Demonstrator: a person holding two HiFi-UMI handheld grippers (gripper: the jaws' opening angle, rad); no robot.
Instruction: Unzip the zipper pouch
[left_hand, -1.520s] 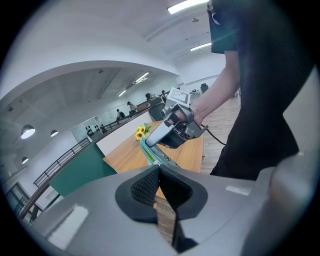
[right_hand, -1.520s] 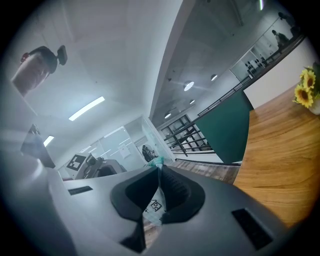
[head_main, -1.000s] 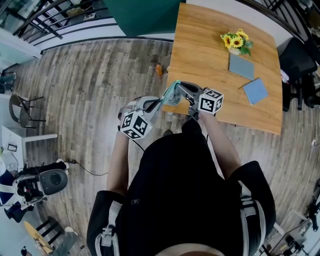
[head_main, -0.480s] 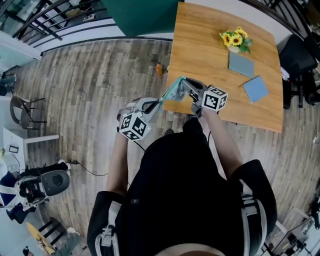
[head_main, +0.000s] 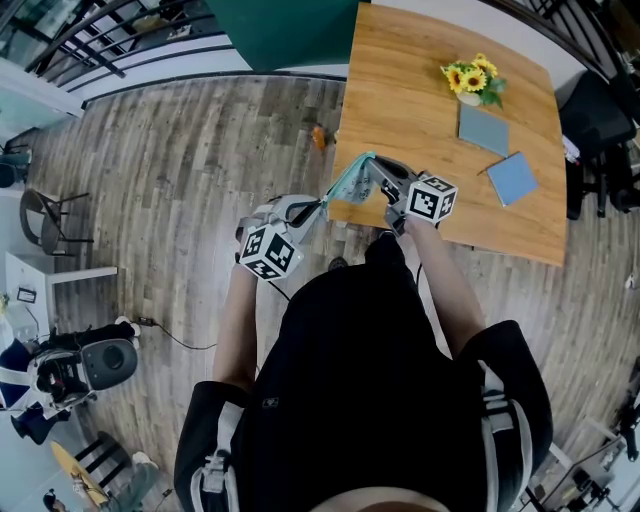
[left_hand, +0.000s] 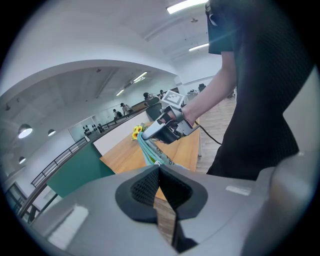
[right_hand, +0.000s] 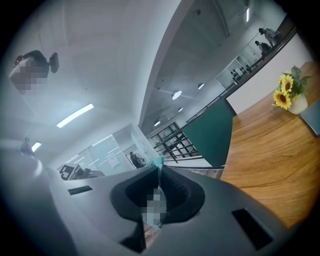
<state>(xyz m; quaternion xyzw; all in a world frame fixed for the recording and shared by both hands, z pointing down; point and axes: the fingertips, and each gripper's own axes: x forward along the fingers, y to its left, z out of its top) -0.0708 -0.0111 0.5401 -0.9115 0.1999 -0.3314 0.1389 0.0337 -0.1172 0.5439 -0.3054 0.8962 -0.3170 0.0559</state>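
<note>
A teal zipper pouch (head_main: 349, 182) hangs stretched in the air between my two grippers, over the near left corner of the wooden table (head_main: 420, 110). My left gripper (head_main: 318, 208) is shut on the pouch's lower left end. In the left gripper view the pouch (left_hand: 149, 149) runs as a narrow band from my shut left gripper (left_hand: 159, 169) up to the right gripper (left_hand: 161, 131). My right gripper (head_main: 374, 172) is shut on the upper right end, where a teal sliver of the pouch (right_hand: 158, 161) shows between the pads. I cannot tell which gripper holds the zipper pull.
On the table stand a small pot of sunflowers (head_main: 470, 84) and two flat blue-grey squares (head_main: 483, 132) (head_main: 511, 181). A small orange thing (head_main: 318, 138) lies on the plank floor left of the table. A chair (head_main: 45, 222) and other gear stand far left.
The right gripper has moved a little up and to the right, drawing the pouch out longer between the grippers. The left gripper has stayed in place.
</note>
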